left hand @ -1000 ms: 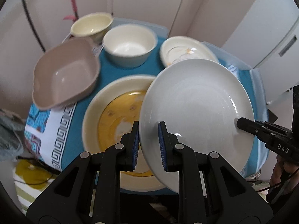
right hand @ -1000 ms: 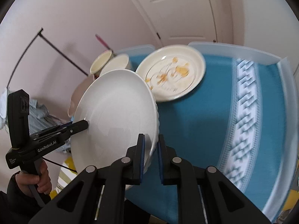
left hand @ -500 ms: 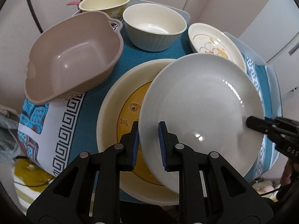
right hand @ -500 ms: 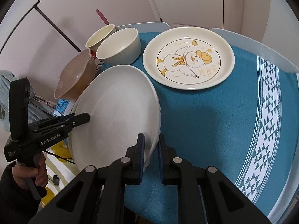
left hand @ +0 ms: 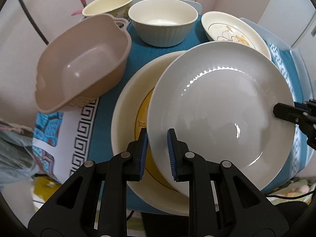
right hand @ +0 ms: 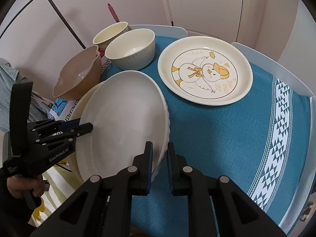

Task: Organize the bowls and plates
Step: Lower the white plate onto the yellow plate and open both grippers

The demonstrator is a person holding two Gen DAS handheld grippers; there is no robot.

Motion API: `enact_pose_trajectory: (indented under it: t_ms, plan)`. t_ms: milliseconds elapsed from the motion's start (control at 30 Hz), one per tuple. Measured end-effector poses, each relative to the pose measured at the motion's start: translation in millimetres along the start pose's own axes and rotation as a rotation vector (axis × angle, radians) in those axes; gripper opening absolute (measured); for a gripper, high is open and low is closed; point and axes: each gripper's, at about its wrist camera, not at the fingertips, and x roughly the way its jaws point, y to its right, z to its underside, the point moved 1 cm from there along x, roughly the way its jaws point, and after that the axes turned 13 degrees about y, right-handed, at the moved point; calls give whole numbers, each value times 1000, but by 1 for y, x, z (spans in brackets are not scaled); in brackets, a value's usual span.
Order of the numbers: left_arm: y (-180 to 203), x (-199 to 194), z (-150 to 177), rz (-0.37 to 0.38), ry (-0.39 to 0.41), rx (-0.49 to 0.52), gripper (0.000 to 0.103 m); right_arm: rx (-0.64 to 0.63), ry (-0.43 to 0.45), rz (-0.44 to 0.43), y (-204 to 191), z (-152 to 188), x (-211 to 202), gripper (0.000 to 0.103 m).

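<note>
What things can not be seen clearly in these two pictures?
- Left wrist view: the picture on the large cream plate is mostly covered by the white plate.
- Right wrist view: whether the white plate already rests on that plate is hidden under it.
- Both views: the yellowish bowl is partly hidden behind the ribbed bowl.

I see a teal tablecloth covering the table, its white geometric band running along the 3 o'clock side of the right wrist view. A white panelled door stands at 12 o'clock, a thin black rod leans against the wall near 10 o'clock, and grey-blue fabric lies blurred at 9 o'clock in the left wrist view.
</note>
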Motion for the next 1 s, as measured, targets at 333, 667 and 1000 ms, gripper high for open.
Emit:
enact_pose_trajectory:
  t_ms: [333,667,1000]
  plan:
    - [10,-9,1,-112,40,131,17,-48,-20,48,-10,6,13,12]
    - [6,-12,2,-154,55,145,17,-128,-21,79,-24,5,16,12]
    - [6,-14,5,-178,63,144,17,-124,-22,65,-25,5,17,12]
